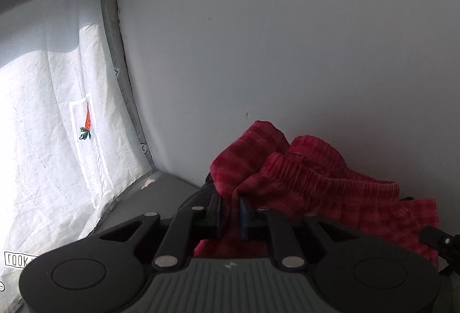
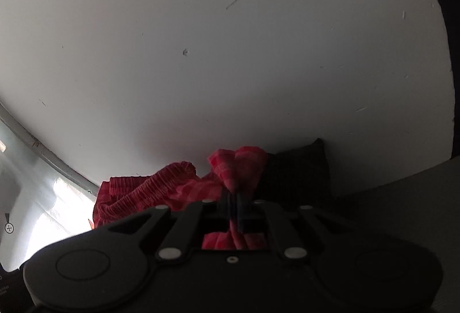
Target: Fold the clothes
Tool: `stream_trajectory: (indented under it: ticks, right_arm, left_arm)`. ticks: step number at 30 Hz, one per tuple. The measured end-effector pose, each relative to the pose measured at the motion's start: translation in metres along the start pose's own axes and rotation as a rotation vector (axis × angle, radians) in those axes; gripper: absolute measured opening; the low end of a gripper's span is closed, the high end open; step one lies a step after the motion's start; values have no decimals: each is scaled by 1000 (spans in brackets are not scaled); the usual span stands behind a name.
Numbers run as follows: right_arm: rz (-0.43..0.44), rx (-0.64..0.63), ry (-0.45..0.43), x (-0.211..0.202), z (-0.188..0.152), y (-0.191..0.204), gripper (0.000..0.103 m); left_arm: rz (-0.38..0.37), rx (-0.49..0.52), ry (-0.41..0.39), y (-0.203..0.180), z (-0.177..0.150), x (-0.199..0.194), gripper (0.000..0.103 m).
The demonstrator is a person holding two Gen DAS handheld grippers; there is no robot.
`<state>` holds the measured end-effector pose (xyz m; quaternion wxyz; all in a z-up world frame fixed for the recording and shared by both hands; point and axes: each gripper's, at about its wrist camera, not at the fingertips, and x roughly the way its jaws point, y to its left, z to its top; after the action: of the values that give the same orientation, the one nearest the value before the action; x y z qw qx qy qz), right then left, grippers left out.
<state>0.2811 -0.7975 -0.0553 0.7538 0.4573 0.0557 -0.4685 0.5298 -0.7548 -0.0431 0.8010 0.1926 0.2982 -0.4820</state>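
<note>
Red checked shorts (image 1: 316, 180) with an elastic waistband hang bunched between my two grippers, close to a white wall. My left gripper (image 1: 230, 200) is shut on a fold of the shorts near the waistband. In the right wrist view the shorts (image 2: 161, 192) stretch to the left, and my right gripper (image 2: 235, 198) is shut on another bunch of the red cloth. The lower part of the shorts is hidden behind both gripper bodies.
A white wall (image 1: 287, 39) fills both views. A white woven sheet with a carrot label (image 1: 86, 123) covers a window at the left. A grey surface (image 1: 161, 192) lies below. A dark cushion or cloth (image 2: 299, 169) sits against the wall at the right.
</note>
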Motion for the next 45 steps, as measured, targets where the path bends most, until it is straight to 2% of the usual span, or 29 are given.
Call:
stream_trajectory:
  ticks: [1,3,5,7,9,11,13,15,17,18,21,25,28,32,35,38,40,42,45]
  right_arm:
    - [-16,-3,8,6,-3,-2,17]
    - [-26,-40,14,14,-7,0,19]
    - [-35,-87,15,19,-10,5,22]
    - [-43,-128,9,21,-10,10,26]
    - [-48,-158,2,21,-12,18,33]
    - [-38,-191,-17,16,-15,29,48]
    - [5,-218,-59,7,-16,37,58]
    - [61,-285,-114,-7,-18,49,68]
    - [117,-355,-163,-22,-20,62,80]
    - [145,-387,-180,-28,-21,67,82]
    - [285,-441,-170,-51,-23,81,97]
    - [454,-487,-109,-87,-41,94,102]
    - [546,-511,-5,-114,-55,97,103]
    - [656,-604,70,-158,-87,97,103]
    - [757,-704,138,-205,-115,78,103]
    - [817,-828,219,-249,-144,70,103]
    - [817,-924,245,-271,-166,77,103]
    - [841,-1009,236,-309,-188,69,103]
    - [879,-1039,325,-351,-215,58,103]
  left_arm:
    - [6,-14,23,5,-7,12,20]
    - [19,-59,39,14,-21,27,39]
    - [23,-128,25,24,-31,30,53]
    - [11,-189,4,40,-32,24,61]
    - [-3,-248,-19,57,-31,18,62]
    - [3,-288,-54,71,-31,6,66]
    - [35,-305,-118,79,-30,-17,72]
    - [28,-340,-177,83,-32,-42,89]
    - [1,-375,-237,84,-35,-73,93]
    - [-2,-374,-270,81,-39,-91,94]
    - [51,-356,-372,67,-57,-143,103]
    - [118,-335,-484,52,-94,-213,103]
    - [146,-396,-522,43,-137,-266,103]
    - [291,-538,-592,25,-208,-339,103]
    - [440,-588,-626,8,-255,-387,103]
    - [473,-617,-584,-2,-305,-436,103]
    - [493,-657,-533,-6,-331,-461,103]
    - [547,-692,-499,-15,-364,-495,103]
    - [598,-731,-479,-22,-408,-536,103]
